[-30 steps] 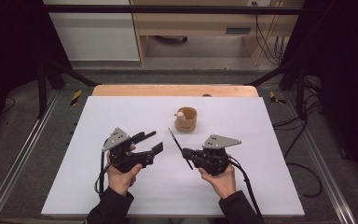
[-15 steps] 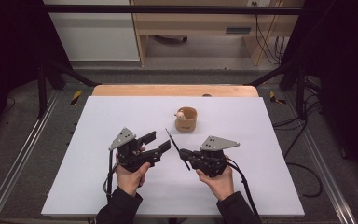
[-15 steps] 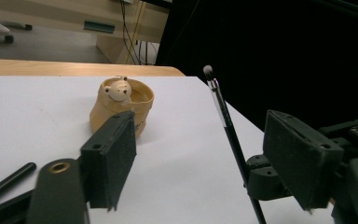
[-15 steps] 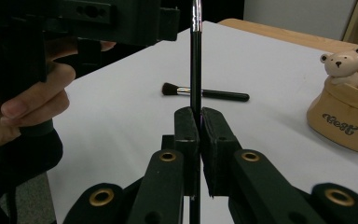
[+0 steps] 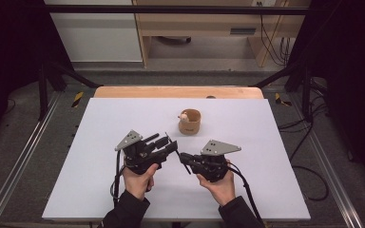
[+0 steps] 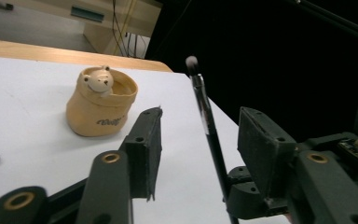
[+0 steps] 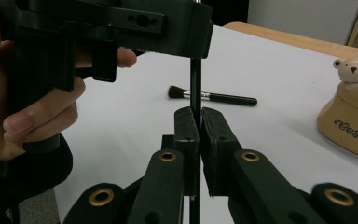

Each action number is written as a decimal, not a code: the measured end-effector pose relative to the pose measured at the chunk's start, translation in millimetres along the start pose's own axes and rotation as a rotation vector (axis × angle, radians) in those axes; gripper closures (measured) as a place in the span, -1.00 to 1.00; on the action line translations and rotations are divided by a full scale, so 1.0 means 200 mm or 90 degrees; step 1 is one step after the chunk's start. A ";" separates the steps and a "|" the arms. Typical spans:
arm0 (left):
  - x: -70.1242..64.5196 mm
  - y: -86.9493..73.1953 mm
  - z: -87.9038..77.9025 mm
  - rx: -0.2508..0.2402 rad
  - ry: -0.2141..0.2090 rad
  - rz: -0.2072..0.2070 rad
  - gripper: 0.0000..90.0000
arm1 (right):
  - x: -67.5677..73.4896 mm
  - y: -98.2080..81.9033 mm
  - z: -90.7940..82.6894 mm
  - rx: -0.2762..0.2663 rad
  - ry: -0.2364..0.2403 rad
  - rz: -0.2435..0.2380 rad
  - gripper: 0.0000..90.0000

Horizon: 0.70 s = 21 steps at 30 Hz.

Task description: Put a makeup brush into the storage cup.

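Right gripper view, nearest: the right tongs (image 7: 199,122) pinch a thin black makeup brush (image 7: 195,84), its stem upright. Around that stem the left tongs (image 6: 198,140) have just been closing, pads not yet touching it. I judge the handover half done: grip and release remain. Beyond, a second brush (image 7: 209,96) lies on the white bench (image 5: 100,142); farthest stands the tan bear-topped cup (image 5: 189,121).

Dark script wording on tan bear-topped cup (image 6: 100,105) — blurred, unreadable; no other text legible.
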<state>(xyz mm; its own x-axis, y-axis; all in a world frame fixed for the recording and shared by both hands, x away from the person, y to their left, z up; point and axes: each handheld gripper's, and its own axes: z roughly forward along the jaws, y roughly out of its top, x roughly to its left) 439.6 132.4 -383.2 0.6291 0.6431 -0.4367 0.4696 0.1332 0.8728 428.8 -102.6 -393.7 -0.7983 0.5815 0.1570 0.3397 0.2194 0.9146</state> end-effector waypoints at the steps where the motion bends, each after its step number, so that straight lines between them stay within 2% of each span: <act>1: 0.00 0.00 0.00 0.002 -0.001 -0.002 0.18 | 0.00 0.00 0.00 0.000 0.001 -0.001 0.91; 21: -0.03 -0.01 0.00 -0.007 -0.014 -0.020 0.78 | 0.02 0.00 0.02 0.002 0.008 -0.007 0.91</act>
<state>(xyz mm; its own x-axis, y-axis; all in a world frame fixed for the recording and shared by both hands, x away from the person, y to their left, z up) 435.3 128.3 -383.5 0.6278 0.6221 -0.4678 0.4825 0.1606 0.8610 427.0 -97.1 -395.0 -0.8083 0.5688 0.1522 0.3327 0.2281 0.9150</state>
